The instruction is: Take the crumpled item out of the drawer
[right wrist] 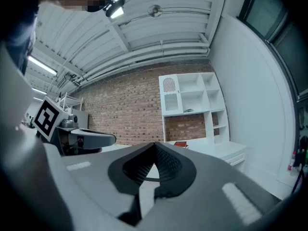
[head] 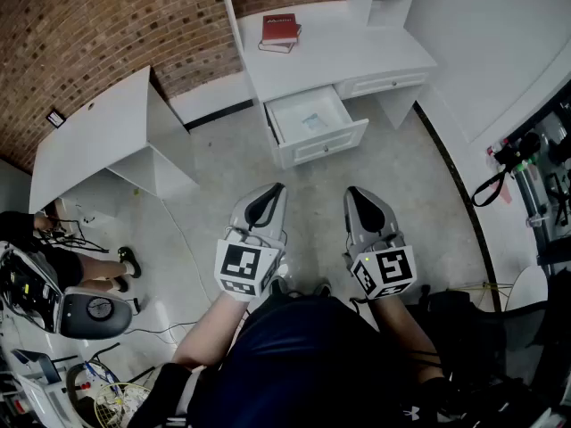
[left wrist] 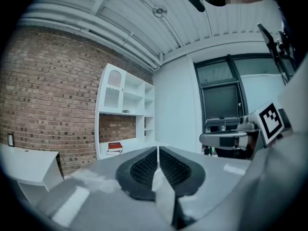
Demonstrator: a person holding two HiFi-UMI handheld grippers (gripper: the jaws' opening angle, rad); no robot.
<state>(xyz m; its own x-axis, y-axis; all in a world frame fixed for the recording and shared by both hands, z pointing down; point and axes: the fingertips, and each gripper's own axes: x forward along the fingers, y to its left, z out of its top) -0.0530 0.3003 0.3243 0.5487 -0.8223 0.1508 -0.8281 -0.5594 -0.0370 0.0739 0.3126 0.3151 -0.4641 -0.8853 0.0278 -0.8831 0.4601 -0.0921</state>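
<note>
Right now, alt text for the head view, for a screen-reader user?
Seen from above, a person holds the left gripper and right gripper side by side, fingers together and empty, aimed at a white desk whose open drawer holds a pale crumpled item. A stack of red books lies on the desk top.

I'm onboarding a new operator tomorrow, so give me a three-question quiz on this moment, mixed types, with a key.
1. True or false: the drawer is open.
2. What lies on the desk? A) red books B) a mug C) a lamp
3. Fill in: the left gripper and the right gripper both have their jaws ____.
Key: 1 true; 2 A; 3 shut.
</note>
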